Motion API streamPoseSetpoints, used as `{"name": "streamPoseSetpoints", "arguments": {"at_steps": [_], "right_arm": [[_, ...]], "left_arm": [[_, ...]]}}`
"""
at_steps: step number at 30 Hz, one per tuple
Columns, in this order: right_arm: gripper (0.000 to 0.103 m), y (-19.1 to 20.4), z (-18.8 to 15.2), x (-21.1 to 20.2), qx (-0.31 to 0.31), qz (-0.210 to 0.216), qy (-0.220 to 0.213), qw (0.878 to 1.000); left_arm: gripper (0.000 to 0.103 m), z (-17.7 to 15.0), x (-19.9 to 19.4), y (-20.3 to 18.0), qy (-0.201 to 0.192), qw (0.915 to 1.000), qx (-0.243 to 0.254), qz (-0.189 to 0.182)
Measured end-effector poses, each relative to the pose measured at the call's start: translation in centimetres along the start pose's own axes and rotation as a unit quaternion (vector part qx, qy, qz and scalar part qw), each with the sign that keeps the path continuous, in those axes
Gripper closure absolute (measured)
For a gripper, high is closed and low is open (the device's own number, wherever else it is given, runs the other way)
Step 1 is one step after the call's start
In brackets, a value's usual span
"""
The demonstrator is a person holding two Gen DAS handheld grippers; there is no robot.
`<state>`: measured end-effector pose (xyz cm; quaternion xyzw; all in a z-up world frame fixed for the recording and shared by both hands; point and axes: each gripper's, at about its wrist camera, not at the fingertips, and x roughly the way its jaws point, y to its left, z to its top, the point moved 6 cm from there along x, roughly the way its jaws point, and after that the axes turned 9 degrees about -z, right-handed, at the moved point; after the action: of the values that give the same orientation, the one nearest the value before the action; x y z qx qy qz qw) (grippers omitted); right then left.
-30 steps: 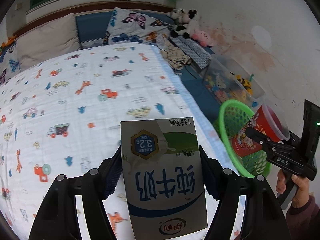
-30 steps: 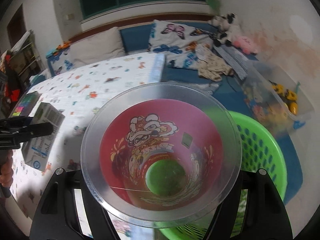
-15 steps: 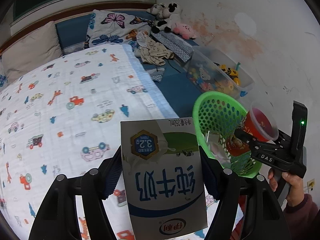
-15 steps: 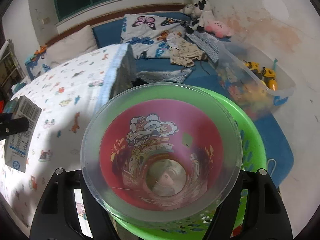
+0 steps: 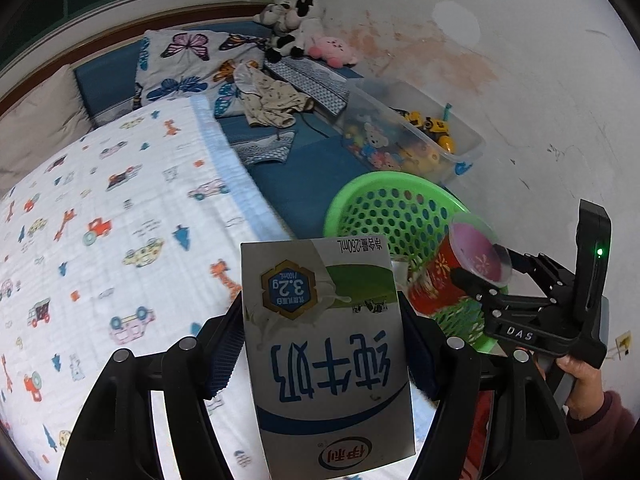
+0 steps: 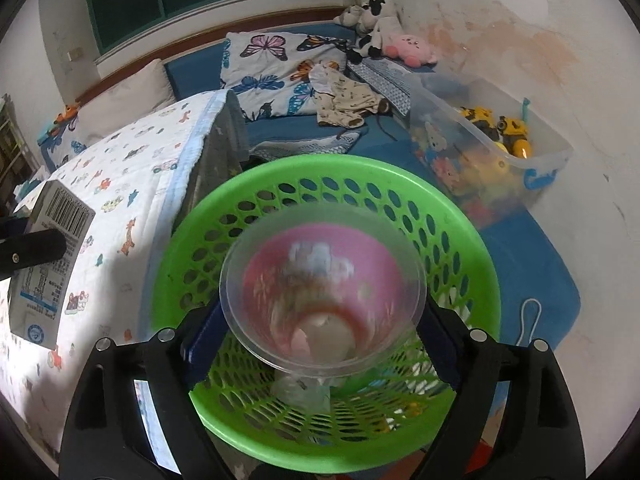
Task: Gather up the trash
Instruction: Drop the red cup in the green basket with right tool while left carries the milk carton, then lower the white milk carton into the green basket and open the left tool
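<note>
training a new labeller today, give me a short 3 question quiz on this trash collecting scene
1. True or false: the milk carton is clamped between the pads of the left gripper.
2. Which thing sits directly under the red cup in the right wrist view? A) the clear toy box B) the green basket C) the butterfly pillow
3. Fill in: the jaws of the right gripper have just been ____, and the cup looks blurred between them.

Key: 1 true; 2 B; 3 opening
</note>
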<state>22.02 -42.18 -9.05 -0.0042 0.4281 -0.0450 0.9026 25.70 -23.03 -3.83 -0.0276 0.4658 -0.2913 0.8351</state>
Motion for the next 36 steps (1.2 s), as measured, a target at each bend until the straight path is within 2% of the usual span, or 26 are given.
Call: {"name": "streamPoseSetpoints", "arguments": {"at_steps": [3, 20, 33, 36], "right_arm": [[0.012, -0.7, -0.4, -0.1, 0.007, -0.001, 0.001, 1.000], [0.009, -3.7, -2.4, -2.1, 0.039, 0.000, -0.008, 0.999], [0.008, -4.7, -4.2, -4.7, 0.063, 0.016, -0.026, 0.998], [0.008, -4.7, -4.6, -5.1, 0.067, 0.020, -0.028, 0.997]], "left_arm": [[0.035, 0.4, 0.5, -0.9, 0.002, 1.0000, 0.008, -0.002], [0.035, 1.3, 3.9, -5.2, 0.019, 0.9990, 0.036, -0.016], [0.035, 1.9, 7.6, -7.0, 0.041, 0.9981, 0.034, -0.029], [0.031, 1.9, 7.9, -7.3, 0.043, 0.9980, 0.035, -0.031]]}}
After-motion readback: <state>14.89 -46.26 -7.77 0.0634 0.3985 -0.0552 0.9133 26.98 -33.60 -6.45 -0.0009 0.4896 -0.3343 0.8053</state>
